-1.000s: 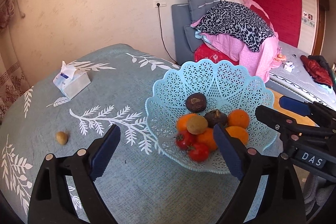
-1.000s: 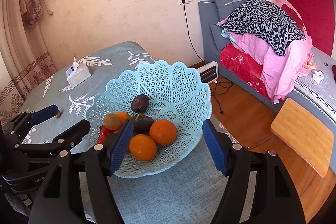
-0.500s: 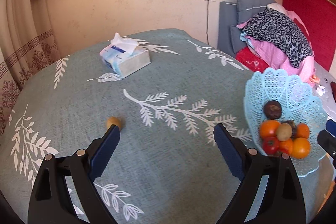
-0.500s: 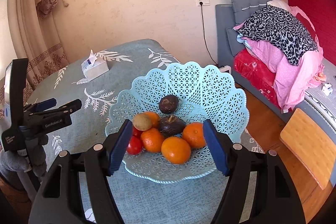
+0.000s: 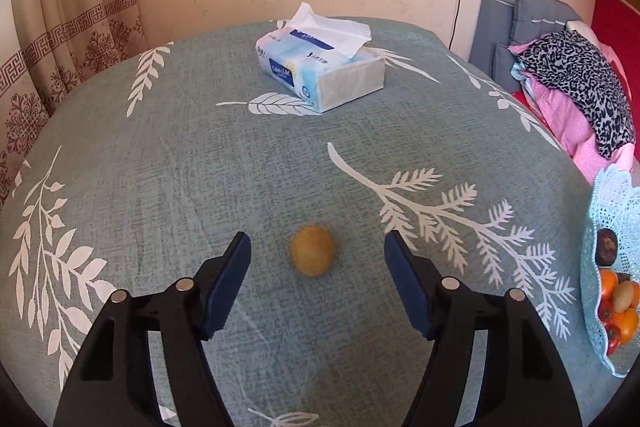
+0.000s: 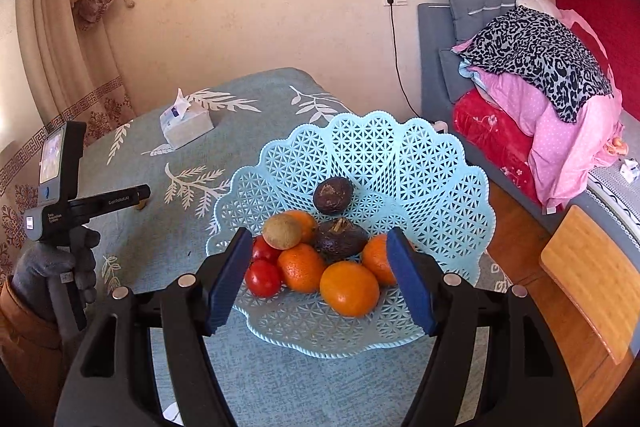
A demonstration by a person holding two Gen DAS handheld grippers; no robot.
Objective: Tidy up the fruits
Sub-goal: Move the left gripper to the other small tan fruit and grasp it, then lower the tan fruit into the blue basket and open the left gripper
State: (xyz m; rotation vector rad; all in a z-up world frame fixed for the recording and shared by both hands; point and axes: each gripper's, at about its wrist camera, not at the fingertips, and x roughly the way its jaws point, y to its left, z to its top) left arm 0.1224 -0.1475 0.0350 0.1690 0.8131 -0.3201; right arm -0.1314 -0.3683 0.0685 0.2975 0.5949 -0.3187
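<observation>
My right gripper (image 6: 320,269) hangs with fingers spread wide over the pale blue basket (image 6: 432,163) at frame centre, heaped with oranges (image 6: 349,289), tomatoes (image 6: 262,279) and dark fruit (image 6: 333,189), while my left gripper (image 6: 120,199) shows at left.
</observation>
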